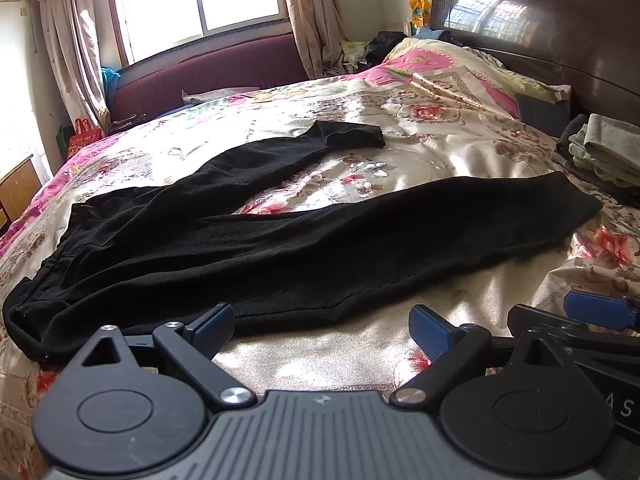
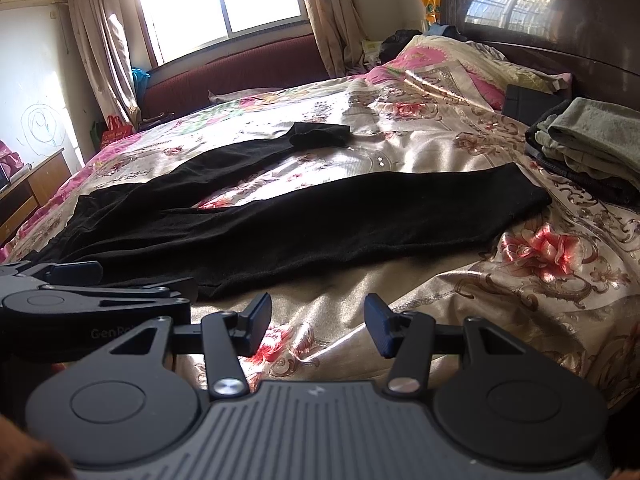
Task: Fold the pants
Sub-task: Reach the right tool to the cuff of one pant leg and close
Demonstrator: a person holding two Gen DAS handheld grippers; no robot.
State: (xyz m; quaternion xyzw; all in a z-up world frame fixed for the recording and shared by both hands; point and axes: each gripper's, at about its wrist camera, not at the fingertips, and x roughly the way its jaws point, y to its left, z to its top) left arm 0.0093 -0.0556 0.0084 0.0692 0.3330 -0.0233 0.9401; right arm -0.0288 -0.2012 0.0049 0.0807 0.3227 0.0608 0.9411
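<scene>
Black pants point(image 1: 240, 248) lie spread flat on a floral bedspread point(image 1: 420, 152), waistband at the left, both legs splayed to the right; the far leg's cuff is folded over. They also show in the right wrist view point(image 2: 320, 220). My left gripper point(image 1: 322, 330) is open and empty, just in front of the near leg's lower edge. My right gripper point(image 2: 318, 326) is open and empty over bare bedspread point(image 2: 540, 312), in front of the near leg. The right gripper shows at the right edge of the left view point(image 1: 600, 316), close beside the left one.
A stack of folded grey-green clothes point(image 2: 592, 140) sits at the right by the dark headboard point(image 2: 540, 20). A pillow point(image 1: 460, 68) lies at the bed's head. A maroon sofa point(image 1: 208, 68), curtains and a window are beyond the bed. A wooden cabinet point(image 2: 32, 192) stands at left.
</scene>
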